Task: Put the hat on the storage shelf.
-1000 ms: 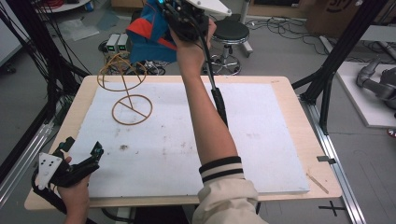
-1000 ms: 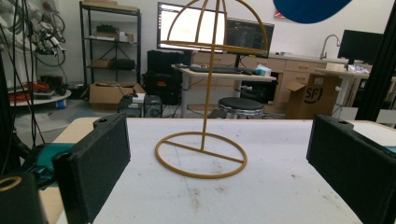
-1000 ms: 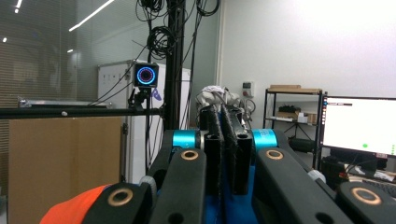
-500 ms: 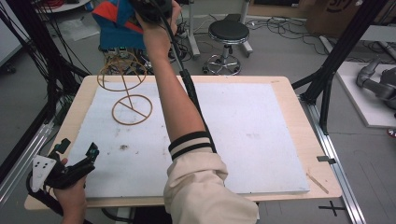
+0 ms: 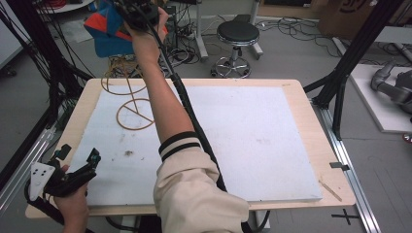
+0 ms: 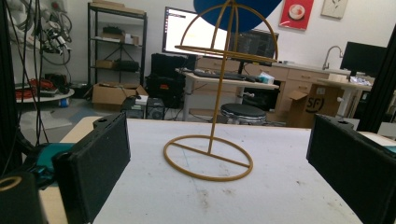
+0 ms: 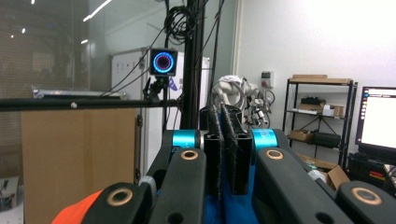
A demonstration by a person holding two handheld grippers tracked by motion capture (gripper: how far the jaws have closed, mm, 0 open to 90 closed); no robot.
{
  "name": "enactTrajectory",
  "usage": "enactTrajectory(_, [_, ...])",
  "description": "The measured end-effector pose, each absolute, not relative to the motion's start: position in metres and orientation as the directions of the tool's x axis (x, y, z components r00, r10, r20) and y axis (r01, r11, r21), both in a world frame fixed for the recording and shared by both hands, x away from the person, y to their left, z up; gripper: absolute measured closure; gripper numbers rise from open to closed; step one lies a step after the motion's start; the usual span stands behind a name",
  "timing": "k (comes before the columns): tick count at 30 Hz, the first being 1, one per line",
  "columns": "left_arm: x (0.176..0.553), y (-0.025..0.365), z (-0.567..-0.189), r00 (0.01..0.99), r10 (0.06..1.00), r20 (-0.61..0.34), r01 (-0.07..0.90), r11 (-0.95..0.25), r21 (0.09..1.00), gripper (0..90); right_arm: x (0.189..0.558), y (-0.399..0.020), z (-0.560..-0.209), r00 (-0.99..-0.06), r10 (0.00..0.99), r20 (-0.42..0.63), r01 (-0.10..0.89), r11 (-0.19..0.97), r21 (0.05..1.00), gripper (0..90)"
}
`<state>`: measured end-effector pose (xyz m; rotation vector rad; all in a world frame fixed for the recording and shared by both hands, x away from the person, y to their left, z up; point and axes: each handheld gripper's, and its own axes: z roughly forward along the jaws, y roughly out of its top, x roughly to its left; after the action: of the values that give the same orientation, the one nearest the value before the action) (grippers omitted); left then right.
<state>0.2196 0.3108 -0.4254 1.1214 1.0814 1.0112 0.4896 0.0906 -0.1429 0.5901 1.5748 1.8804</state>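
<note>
So the right gripper (image 5: 133,10) has swung further left since a second ago, carrying the blue and orange cloth (image 5: 108,30) with it, and now sits high above the far left corner, right over the wire stand (image 5: 130,97). Its jaws are pinched together on the cloth, you can see that in the right gripper view. The left gripper (image 5: 63,171) has barely budged at the near left edge, jaws wide apart, holding nothing, aimed at the stand.

What worries me: that stand looks light and top-heavy. If the cloth drags across the upper hoop on the way down, I'd bet it tips or skids. The cable along the arm could snag it too.

Surface is a white board (image 5: 252,141) on a wooden table (image 5: 296,92), a bit scuffed. Room's a cluttered lab: stool (image 5: 237,35), floor cables, shelves, monitors.
</note>
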Motion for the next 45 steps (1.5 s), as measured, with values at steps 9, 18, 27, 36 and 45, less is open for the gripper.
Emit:
enactTrajectory(9, [0.218, 0.312, -0.425, 0.180, 0.973, -0.141, -0.079, 0.158, 0.984, 6.6, 0.487, 0.105, -0.165, -0.720, 0.691, -0.072, -0.159, -0.063, 0.985, 88.1])
enactTrajectory(18, [0.216, 0.311, -0.423, 0.183, 0.974, -0.130, -0.082, 0.147, 0.986, 6.6, 0.486, 0.111, -0.198, -0.727, 0.686, -0.045, -0.103, -0.044, 0.994, 87.9])
enactTrajectory(27, [0.215, 0.311, -0.423, 0.182, 0.975, -0.126, -0.084, 0.143, 0.986, 6.6, 0.484, 0.117, -0.228, -0.729, 0.683, -0.053, -0.067, 0.006, 0.998, 86.7])
enactTrajectory(36, [0.215, 0.310, -0.422, 0.184, 0.976, -0.119, -0.087, 0.137, 0.987, 6.6, 0.481, 0.119, -0.240, -0.726, 0.684, -0.067, -0.066, 0.028, 0.997, 79.9])
enactTrajectory(45, [0.215, 0.309, -0.421, 0.185, 0.976, -0.115, -0.088, 0.133, 0.987, 6.6, 0.474, 0.118, -0.235, -0.715, 0.690, -0.115, -0.109, 0.053, 0.993, 74.5])
